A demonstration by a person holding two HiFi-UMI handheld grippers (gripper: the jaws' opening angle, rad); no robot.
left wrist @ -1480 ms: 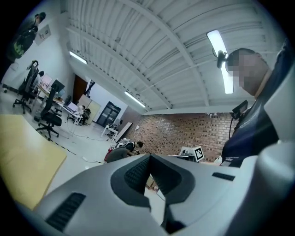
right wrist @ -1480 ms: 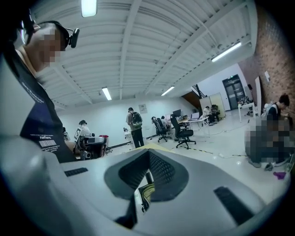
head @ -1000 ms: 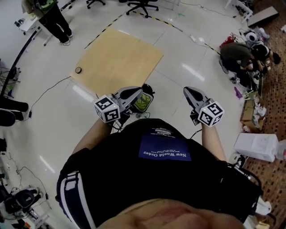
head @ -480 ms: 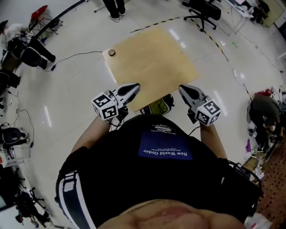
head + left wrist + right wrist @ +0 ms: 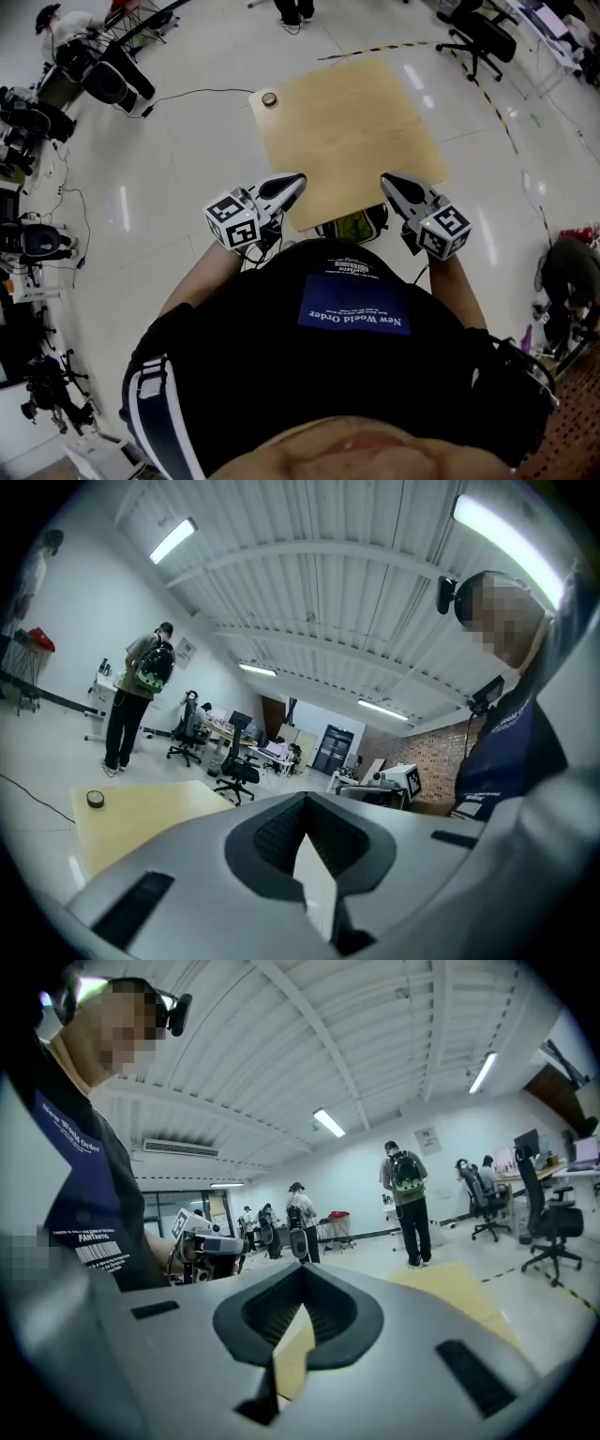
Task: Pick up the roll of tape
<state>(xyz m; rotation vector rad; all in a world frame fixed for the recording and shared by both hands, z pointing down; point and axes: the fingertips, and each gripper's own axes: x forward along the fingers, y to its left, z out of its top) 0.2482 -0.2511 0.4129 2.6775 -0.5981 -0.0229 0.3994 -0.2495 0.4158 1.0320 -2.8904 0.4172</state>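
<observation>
Near the person's waist, the left gripper [image 5: 298,178] and right gripper [image 5: 384,178] are carried level, jaws together on nothing, since nothing is within reach yet. Beyond them a wooden board [image 5: 356,131] lies on the floor. The small ring at its far left corner, likely the roll of tape [image 5: 269,98], sits well apart from both.

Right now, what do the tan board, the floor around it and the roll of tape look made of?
Board: light wood or plywood, matte, faint grain. Floor: glossy pale hard coating or tile, mirrors ceiling lights. Roll of tape: dark ring, too small to tell material.
</observation>
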